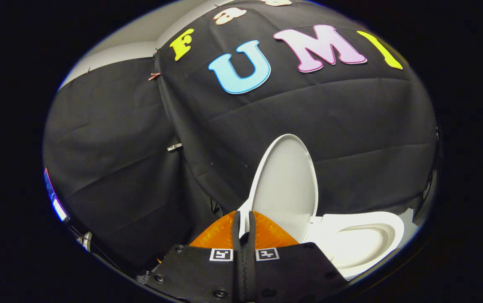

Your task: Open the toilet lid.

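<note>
The white toilet lid (285, 185) stands raised, leaning back against the black cloth wall, its pale inner face turned toward me. To its right lies the white seat ring (363, 240) over the bowl. My gripper (244, 219) is shut, its two fingers pressed together with nothing between them. The fingertips overlap the lower left edge of the lid in the image. Whether they touch the lid I cannot tell.
Black cloth walls (110, 160) enclose the booth on the left and behind the toilet. A metal clip (174, 147) pins the cloth at the corner seam. A lit strip (56, 198) shows at the far left.
</note>
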`<state>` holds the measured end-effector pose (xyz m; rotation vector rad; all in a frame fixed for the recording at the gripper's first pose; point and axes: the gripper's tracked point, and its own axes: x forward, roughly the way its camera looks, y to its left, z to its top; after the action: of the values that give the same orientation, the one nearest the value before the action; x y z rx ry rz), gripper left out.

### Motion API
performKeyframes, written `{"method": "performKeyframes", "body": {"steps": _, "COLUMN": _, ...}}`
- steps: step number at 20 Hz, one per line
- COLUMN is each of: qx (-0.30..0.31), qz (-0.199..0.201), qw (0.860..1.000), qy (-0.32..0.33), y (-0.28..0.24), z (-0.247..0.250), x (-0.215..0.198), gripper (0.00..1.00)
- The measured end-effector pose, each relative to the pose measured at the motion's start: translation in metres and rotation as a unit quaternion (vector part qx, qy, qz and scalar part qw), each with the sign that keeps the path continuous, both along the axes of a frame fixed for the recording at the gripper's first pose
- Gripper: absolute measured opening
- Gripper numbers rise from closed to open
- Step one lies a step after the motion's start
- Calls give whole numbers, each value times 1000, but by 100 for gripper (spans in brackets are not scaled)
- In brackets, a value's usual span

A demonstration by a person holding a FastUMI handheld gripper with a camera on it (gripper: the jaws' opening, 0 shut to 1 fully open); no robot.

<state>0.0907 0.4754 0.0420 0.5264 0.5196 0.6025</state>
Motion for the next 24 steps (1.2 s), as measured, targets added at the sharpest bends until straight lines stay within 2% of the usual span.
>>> {"method": "performKeyframes", "body": {"steps": 10, "qx": -16, "qz": 46, "qw": 999, "qy": -17, "y": 54, "z": 2, "x": 1, "gripper": 5}}
{"method": "performKeyframes", "body": {"steps": 24, "qx": -76, "qz": 87, "qw": 990, "qy": -86, "y": 133, "z": 4, "x": 4, "gripper": 5}}
